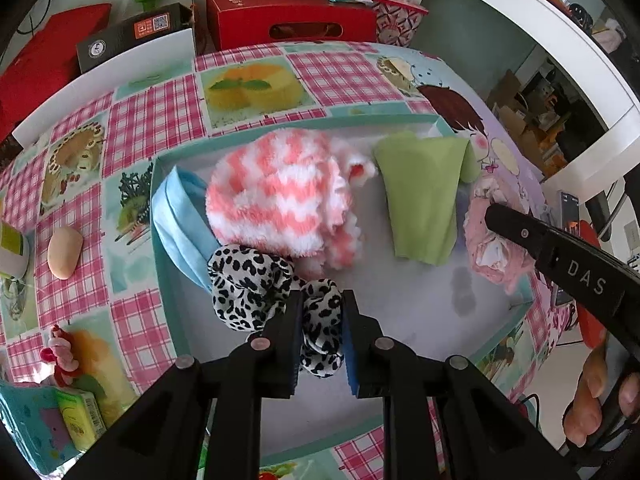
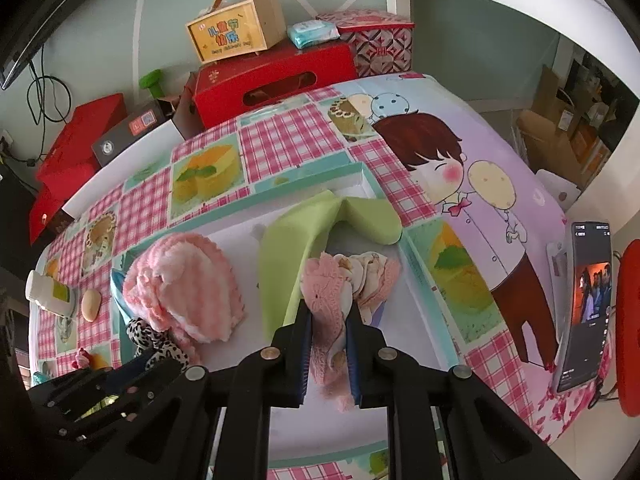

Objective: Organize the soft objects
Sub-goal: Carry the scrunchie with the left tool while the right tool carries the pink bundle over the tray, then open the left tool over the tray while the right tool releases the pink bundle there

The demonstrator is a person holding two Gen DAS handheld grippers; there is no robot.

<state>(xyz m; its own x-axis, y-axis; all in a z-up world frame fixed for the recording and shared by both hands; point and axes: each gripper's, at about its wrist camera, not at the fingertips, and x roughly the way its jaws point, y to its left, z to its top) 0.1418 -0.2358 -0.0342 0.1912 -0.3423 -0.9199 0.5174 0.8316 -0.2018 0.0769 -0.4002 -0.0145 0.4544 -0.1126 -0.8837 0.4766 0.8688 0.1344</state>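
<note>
On the side of the right hand-held gripper (image 1: 496, 216), seen from the left wrist view, I read the white letters "DAS". The yellow wooden box (image 2: 236, 34) at the back carries colourful Chinese characters; the small line under them is too blurred to read. The black box (image 1: 132, 36) shows a QR label.

Only the right wrist view shows the phone (image 2: 588, 304) standing at the bench edge with a video playing. Only the left wrist view shows the fingers (image 1: 596, 396) of the person on the right handle.

The left hand-held gripper (image 1: 322, 300) is closed on a leopard-print cloth (image 1: 248, 288), white with black spots, over the teal-rimmed tray (image 1: 160, 264). The right one is closed on a pink knitted piece (image 2: 328, 300) with lace pattern, at the tray's right side. In the tray lie a fluffy pink-white striped cloth (image 1: 276, 196), a light green cloth (image 1: 424, 196) and a blue cloth (image 1: 176, 224).
</note>
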